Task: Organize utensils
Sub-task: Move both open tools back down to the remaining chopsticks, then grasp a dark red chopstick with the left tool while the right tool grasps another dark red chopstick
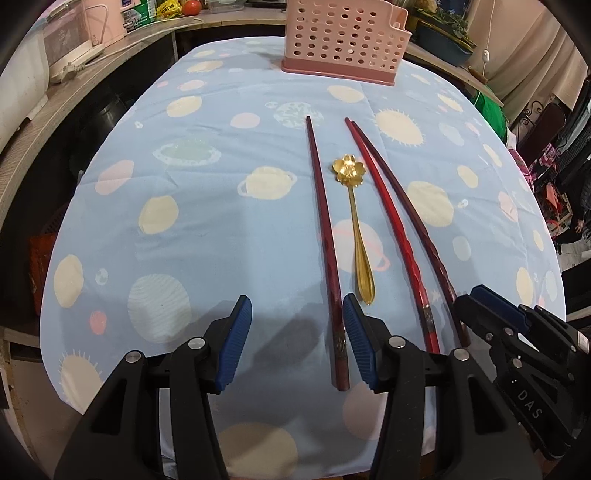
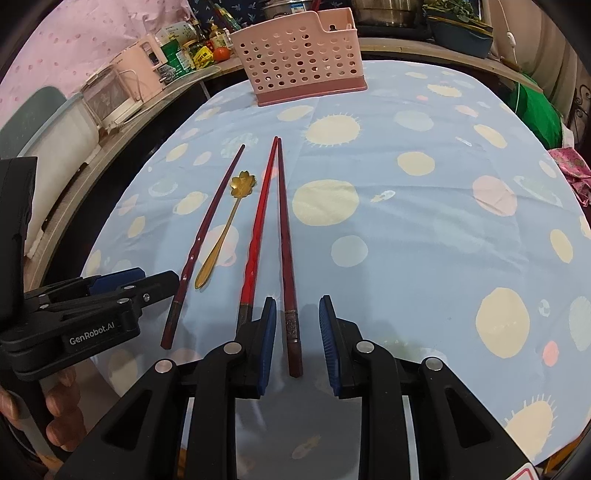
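Sitting flat on the cloth-covered surface [image 1: 207,229], everything's lined up lengthwise for easy end grabs. Perforated pink plastic basket [image 1: 343,40] stands far ahead. Three slim lacquered chopsticks [image 2: 286,240] lie ahead; right gripper [image 2: 297,343] straddles one, wide open, empty. Left gripper [image 1: 297,343] too, chopstick just inside its right finger. Gold flower-bowled spoon [image 1: 356,229] between.

A light blue tablecloth [image 1: 207,221] printed with suns and planets covers the table. On the wooden counter [image 1: 155,31] behind it sit a pink appliance [image 1: 99,22], a tomato [image 1: 192,6] and some bottles [image 2: 218,37]. A green bundle [image 2: 539,110] lies at the far right.
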`<act>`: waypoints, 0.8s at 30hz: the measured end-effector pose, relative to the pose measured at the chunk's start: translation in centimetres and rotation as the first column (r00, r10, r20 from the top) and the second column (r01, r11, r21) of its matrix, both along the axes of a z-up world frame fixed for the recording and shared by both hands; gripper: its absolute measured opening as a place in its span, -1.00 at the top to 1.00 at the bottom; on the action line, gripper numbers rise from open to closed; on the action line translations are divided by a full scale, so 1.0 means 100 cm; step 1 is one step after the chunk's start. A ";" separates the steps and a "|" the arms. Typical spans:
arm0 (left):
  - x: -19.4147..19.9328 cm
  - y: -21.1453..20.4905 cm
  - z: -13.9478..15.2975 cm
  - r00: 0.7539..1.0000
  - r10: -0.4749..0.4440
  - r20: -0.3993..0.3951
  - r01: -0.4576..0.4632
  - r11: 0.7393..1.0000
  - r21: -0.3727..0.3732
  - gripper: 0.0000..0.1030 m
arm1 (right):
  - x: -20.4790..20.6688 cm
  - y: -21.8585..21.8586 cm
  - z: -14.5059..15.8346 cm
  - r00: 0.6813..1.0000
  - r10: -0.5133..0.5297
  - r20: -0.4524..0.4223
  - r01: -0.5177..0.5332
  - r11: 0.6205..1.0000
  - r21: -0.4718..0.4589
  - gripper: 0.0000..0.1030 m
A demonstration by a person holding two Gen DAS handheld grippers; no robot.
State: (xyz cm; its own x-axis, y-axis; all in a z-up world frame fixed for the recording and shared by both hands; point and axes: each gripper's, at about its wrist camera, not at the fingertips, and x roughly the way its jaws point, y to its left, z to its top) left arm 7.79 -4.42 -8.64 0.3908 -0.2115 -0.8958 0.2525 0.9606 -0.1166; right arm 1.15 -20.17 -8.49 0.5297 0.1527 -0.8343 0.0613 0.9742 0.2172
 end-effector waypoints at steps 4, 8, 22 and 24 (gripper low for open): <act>-0.005 -0.002 -0.002 1.000 -0.012 -0.006 0.012 1.000 -0.003 0.05 | 0.000 0.002 -0.003 1.000 0.005 -0.008 -0.005 1.000 -0.002 0.53; -0.010 -0.004 -0.004 1.000 -0.025 -0.013 0.025 1.000 -0.003 0.05 | -0.002 0.002 -0.006 1.000 0.002 -0.013 -0.002 1.000 -0.005 0.56; -0.018 -0.004 -0.006 0.999 -0.033 0.003 0.033 0.999 0.011 0.19 | -0.004 0.001 -0.008 1.000 -0.005 -0.010 0.005 1.000 -0.015 0.73; -0.019 -0.004 -0.005 0.999 -0.033 0.003 0.033 0.999 0.010 0.31 | -0.004 0.000 -0.008 1.000 -0.007 -0.010 0.007 1.000 -0.015 0.76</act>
